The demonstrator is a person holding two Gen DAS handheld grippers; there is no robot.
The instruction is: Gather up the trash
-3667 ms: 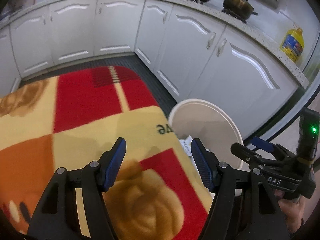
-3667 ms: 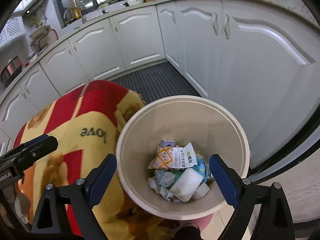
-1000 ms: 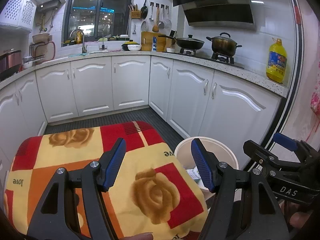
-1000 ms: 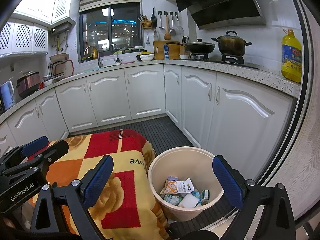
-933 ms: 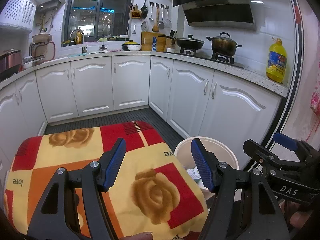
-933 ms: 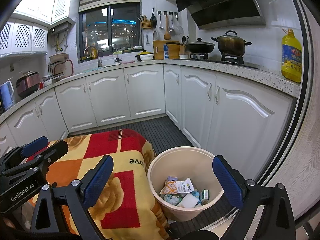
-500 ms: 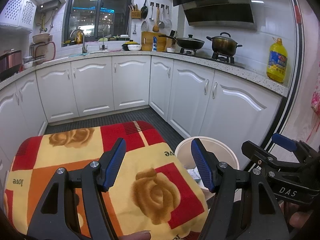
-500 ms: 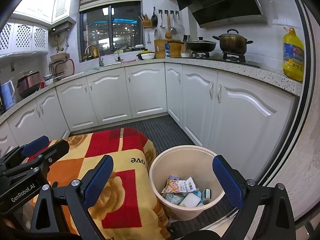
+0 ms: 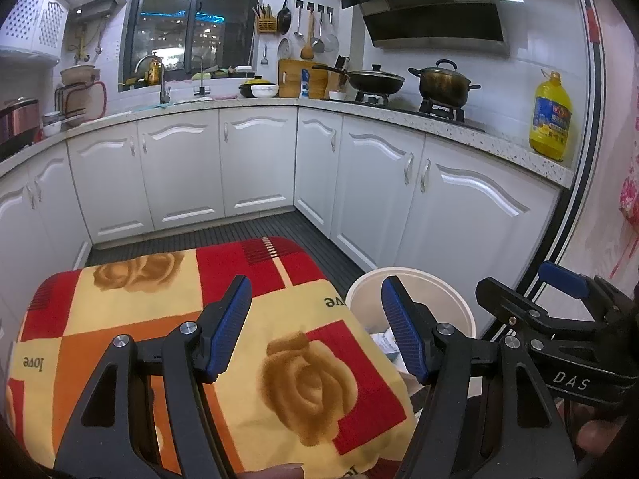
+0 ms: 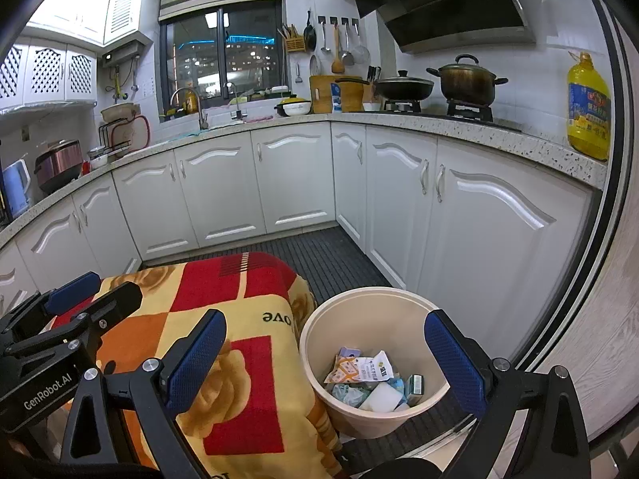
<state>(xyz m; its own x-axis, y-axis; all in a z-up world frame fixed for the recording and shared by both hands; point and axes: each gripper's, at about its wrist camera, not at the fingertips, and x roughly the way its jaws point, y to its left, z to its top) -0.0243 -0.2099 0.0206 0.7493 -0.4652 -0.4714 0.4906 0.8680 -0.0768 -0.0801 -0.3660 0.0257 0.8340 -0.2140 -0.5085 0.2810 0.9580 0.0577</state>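
Observation:
A cream round bin [image 10: 361, 303] stands on the dark floor to the right of a low table under a red, orange and yellow rose cloth [image 10: 239, 307]. Crumpled wrappers and paper trash [image 10: 365, 371] lie in its bottom. My right gripper [image 10: 325, 349] hangs open above the bin's near side, nothing between its blue pads. In the left wrist view my left gripper [image 9: 315, 325] is open over the cloth [image 9: 159, 299], empty, with the bin [image 9: 443, 299] just past its right finger. The right gripper's body [image 9: 559, 331] shows at that view's right edge.
White base cabinets [image 10: 499, 239] wrap the room close behind the bin. The counter holds a yellow oil jug [image 10: 589, 107], pots on a stove [image 10: 467, 76] and a sink under the window. A wood-look wall panel [image 10: 599, 339] stands at the right.
Over the last seconds both grippers pulled up and back from close above the bin and cloth to a wider view. In the last second nothing has visibly moved.

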